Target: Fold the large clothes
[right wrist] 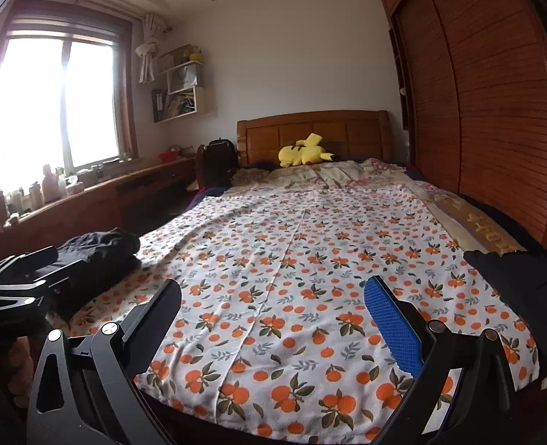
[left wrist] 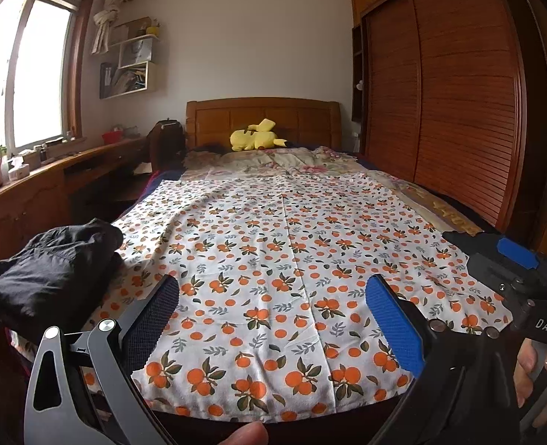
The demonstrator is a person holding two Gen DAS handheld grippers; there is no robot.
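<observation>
The bed (left wrist: 440, 200) carries a large sheet of white cloth printed with oranges (left wrist: 281, 259), spread flat and nearly wrinkle-free from the foot edge up toward the quilt and the yellow plush toy (left wrist: 257, 139) at the headboard. A folded black garment (left wrist: 47, 270) sits on the left near corner, partly on the printed cloth; a second dark garment (right wrist: 525, 289) lies over the right near edge. The left tool (left wrist: 273, 319) hovers above the foot of the bed with its jaws spread wide and nothing between them; the right tool (right wrist: 273, 319) is likewise parted and empty, level with its partner. Whether the printed cloth is itself the piece to be folded or only a cover on which garments are folded cannot be settled here, and the dark items fit either reading. Assessment: any fold on this surface would be served best by pinching a single layer at two matching corners or hem points, keeping the two tools level so the edge travels straight, and laying edge to edge along the visible centre seam (left wrist: 292, 244). Risk noted: catching the printed cloth together with a garment resting on it.
</observation>
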